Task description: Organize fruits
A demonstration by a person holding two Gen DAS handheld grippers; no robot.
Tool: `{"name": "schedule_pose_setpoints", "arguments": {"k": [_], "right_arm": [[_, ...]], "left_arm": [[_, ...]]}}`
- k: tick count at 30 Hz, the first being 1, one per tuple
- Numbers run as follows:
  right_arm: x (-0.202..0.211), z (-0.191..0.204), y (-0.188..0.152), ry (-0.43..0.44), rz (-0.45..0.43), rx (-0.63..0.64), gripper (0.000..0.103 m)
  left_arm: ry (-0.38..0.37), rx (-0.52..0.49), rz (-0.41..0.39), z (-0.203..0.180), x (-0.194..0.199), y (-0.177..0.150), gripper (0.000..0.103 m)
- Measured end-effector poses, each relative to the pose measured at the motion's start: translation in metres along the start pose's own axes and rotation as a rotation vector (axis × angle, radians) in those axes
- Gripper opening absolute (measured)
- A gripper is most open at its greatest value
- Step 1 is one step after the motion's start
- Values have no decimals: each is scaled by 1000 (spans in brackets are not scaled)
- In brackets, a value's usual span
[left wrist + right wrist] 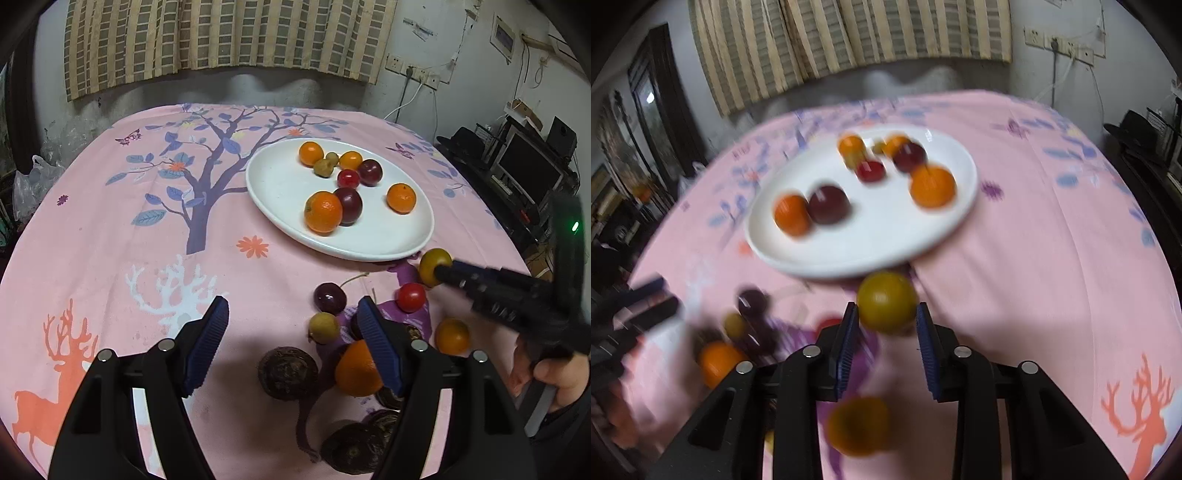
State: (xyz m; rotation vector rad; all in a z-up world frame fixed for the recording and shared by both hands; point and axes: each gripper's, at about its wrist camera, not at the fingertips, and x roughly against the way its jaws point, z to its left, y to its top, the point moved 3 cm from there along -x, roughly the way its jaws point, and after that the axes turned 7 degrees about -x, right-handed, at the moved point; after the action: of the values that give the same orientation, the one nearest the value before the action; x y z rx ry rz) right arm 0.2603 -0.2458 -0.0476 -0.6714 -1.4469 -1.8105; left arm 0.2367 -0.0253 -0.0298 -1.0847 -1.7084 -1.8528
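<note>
**Right gripper clamped on a yellow-green fruit by the plate rim**

The right gripper (884, 334), black with ribbed blue pads, has its two fingers closed against the sides of a round yellow-green fruit (886, 301); that fruit sits just at the near edge of the oval white ceramic plate (280, 184), at about five o'clock from the plate's centre in the left wrist view; whether it rests on the pink printed tablecloth (110, 258) or is lifted I cannot tell, since the right wrist view is blurred.

The left gripper (293, 314) hangs with its jaws apart and nothing between them; its right finger stands in front of a large orange citrus fruit (354, 369).

On the plate lie four orange fruits, two dark purple plums, one red fruit and two small olive-green ones.

Loose on the cloth, at about six o'clock from the plate, lie a dark cherry with a stem (330, 297), a small red tomato-like fruit (410, 297), a pale yellow-green berry (324, 326), a small orange fruit (452, 336) and several dark brown wrinkled round fruits (288, 373).
</note>
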Motion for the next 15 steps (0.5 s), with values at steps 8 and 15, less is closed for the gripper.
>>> {"name": "schedule_pose_setpoints", "arguments": {"k": [8, 15], "right_arm": [[-11, 12, 9, -24, 10, 18, 22], [-18, 16, 3, -55, 13, 70, 53]], "left_arm": [[6, 9, 34, 11, -17, -4, 70], [2, -16, 39, 11, -12, -9, 70]]}}
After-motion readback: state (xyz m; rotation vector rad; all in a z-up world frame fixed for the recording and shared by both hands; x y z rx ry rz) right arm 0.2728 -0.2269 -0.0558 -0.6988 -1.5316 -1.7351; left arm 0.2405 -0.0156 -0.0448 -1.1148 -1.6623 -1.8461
